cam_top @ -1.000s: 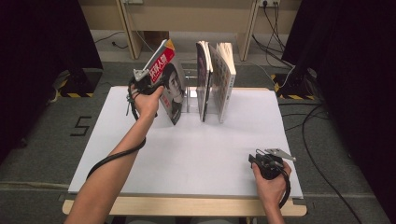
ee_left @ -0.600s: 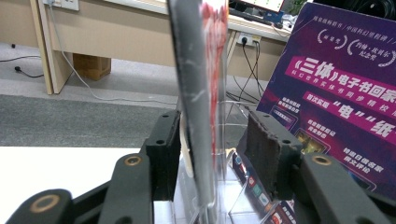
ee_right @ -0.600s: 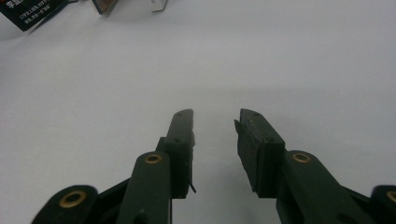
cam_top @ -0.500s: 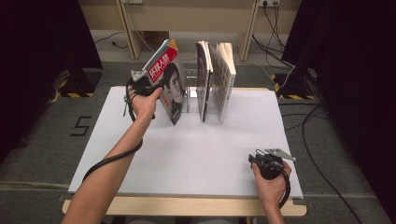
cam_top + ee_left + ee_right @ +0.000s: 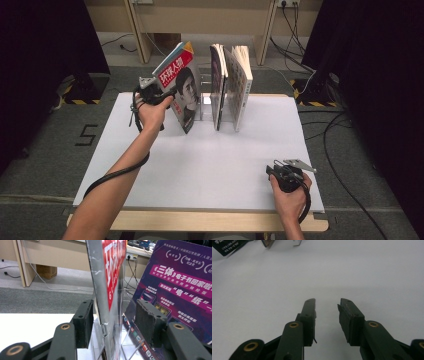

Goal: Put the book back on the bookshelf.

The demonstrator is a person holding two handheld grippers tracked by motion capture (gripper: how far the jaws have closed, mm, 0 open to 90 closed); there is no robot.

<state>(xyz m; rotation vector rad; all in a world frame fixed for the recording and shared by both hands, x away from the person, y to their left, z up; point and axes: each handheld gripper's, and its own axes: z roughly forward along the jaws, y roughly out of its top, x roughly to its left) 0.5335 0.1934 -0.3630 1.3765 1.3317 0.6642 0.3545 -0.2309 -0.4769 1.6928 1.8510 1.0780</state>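
- We are letting go of the magazine (image 5: 181, 85), which leans at the left end of the clear rack (image 5: 206, 100)
- Our left gripper (image 5: 113, 322) has just been opening; the magazine stands between its jaws, the right pad (image 5: 147, 322) clear of it
- Our right gripper (image 5: 326, 315) rests half open and empty, well apart from the rack
- Next we should draw the left gripper back without tipping the magazine

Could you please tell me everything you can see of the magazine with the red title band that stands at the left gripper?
The magazine is thin and glossy, with a red band of white characters above a portrait on its cover. It leans, its top tipped left, its lower edge on the white table by the clear rack. Its scuffed grey spine edge stands between the jaws of the left gripper, which have just been opening: the left pad lies close to it, the other stands off. Further magazines stand to its right.
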